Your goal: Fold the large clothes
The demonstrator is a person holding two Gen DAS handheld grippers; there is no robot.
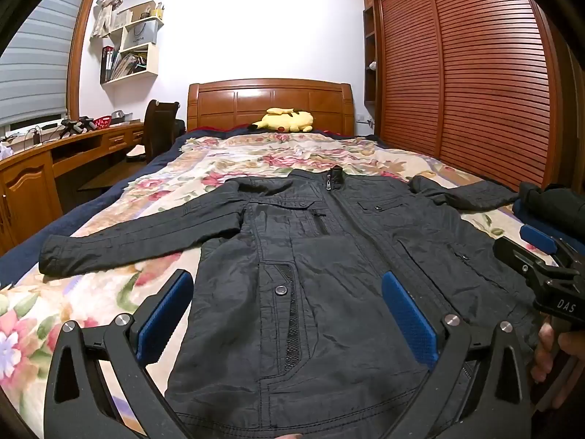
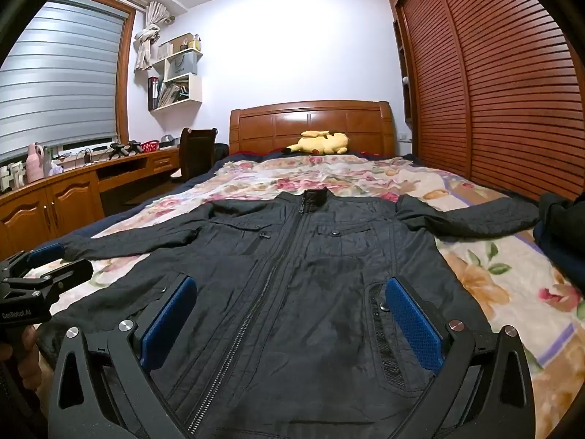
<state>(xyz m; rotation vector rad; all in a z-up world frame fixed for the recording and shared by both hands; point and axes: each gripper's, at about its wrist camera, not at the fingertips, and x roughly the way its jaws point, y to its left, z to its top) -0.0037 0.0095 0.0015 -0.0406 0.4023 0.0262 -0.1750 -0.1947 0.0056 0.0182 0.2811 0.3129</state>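
On the floral bed point(image 1: 109, 292), a soft, limp black jacket point(image 1: 329, 256) lies flat; left gripper point(image 1: 289, 314) and right gripper point(image 2: 292, 318) hover agape, empty; sleeve cuffs look graspable.

Jacket point(image 1: 329, 256) flat on bed point(image 1: 226, 161), plush toy point(image 1: 289, 120) behind by headboard point(image 1: 270, 100).

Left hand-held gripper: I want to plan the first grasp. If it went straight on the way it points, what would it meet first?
Probably the black jacket. The left hand-held gripper is open, tilted slightly down over the jacket's lower front, near the snap pocket. Depth is unclear, so the exact contact spot is uncertain.
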